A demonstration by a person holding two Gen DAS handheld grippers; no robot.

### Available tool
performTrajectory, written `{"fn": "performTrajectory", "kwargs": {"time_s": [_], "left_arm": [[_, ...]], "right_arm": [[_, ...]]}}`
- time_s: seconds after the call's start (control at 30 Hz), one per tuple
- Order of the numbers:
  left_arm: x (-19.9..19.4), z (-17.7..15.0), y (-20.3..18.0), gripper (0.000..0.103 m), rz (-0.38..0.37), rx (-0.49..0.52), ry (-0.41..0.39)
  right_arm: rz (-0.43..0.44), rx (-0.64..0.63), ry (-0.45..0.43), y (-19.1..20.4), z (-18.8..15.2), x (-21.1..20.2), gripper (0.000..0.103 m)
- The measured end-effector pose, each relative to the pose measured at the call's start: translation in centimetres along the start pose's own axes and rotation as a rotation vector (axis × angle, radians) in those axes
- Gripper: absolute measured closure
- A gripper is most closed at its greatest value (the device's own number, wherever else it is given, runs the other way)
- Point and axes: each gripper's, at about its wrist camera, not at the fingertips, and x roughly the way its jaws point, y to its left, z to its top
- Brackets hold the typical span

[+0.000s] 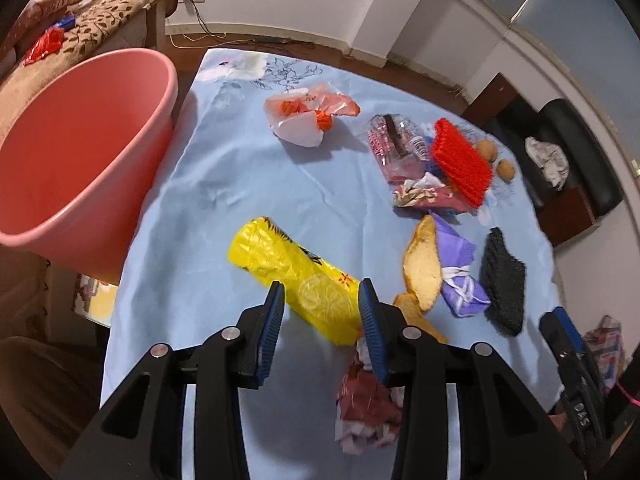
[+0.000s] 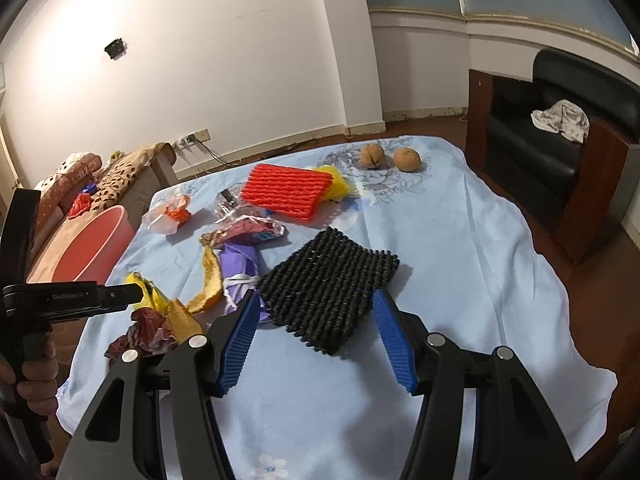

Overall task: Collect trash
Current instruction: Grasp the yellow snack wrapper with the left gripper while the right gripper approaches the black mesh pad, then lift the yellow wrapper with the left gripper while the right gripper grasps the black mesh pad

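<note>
Trash lies on a light blue tablecloth [image 1: 224, 184]. My left gripper [image 1: 320, 300] is open, its jaws standing either side of a crumpled yellow plastic bag [image 1: 296, 272], just above it. A pink bin [image 1: 76, 160] stands left of the table, also in the right wrist view [image 2: 92, 248]. My right gripper [image 2: 316, 304] is open around the near edge of a black foam net [image 2: 328, 288]. Nearby lie an orange peel [image 1: 420, 268], a purple wrapper [image 1: 460, 276], a red foam net [image 1: 460, 160] and a dark red crumpled wrapper [image 1: 364, 404].
A white and orange plastic bag [image 1: 308, 116] and a clear wrapper [image 1: 396, 144] lie farther back. Two walnuts [image 2: 390, 157] sit at the far edge. A black armchair [image 2: 552, 136] stands to the right, a brown covered sofa [image 1: 92, 24] behind the bin.
</note>
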Motion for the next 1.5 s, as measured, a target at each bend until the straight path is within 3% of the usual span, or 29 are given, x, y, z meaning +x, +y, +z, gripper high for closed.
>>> {"fn": "performTrajectory", "kwargs": {"time_s": [0.17, 0.23, 0.47, 0.7, 1.0, 1.1, 1.33, 1.5], "left_arm": [[0.9, 0.0, -0.7, 0.064, 0.043, 0.040, 0.001], [1.0, 0.0, -0.6, 0.077, 0.056, 0.046, -0.010], [0.2, 0.6, -0.2, 0.099, 0.050, 0.086, -0.061], [-2.2, 0.8, -2.5, 0.100, 0.009, 0.217, -0.177], [-3.9, 1.7, -3.4, 0.100, -0.097, 0.258, -0.232], [-4.1, 2.0, -3.5, 0.100, -0.113, 0.265, -0.235], [-4.3, 2.1, -3.6, 0.100, -0.134, 0.276, -0.235], [-4.7, 2.2, -3.4, 0.100, -0.141, 0.275, -0.246]], "right_arm": [[0.005, 0.016, 0.022, -0.9, 0.0, 0.5, 0.045], [0.008, 0.021, 0.026, -1.1, 0.1, 0.6, 0.045], [0.026, 0.039, 0.054, -1.7, 0.1, 1.3, 0.045], [0.046, 0.071, 0.096, -1.9, 0.4, 2.5, 0.045], [0.001, 0.116, 0.157, -2.2, 0.8, 4.2, 0.049], [-0.012, 0.137, 0.187, -2.6, 0.7, 4.8, 0.054], [-0.002, 0.184, 0.219, -3.0, 0.4, 5.5, 0.092], [-0.014, 0.195, 0.166, -3.1, 1.3, 4.2, 0.093]]}}
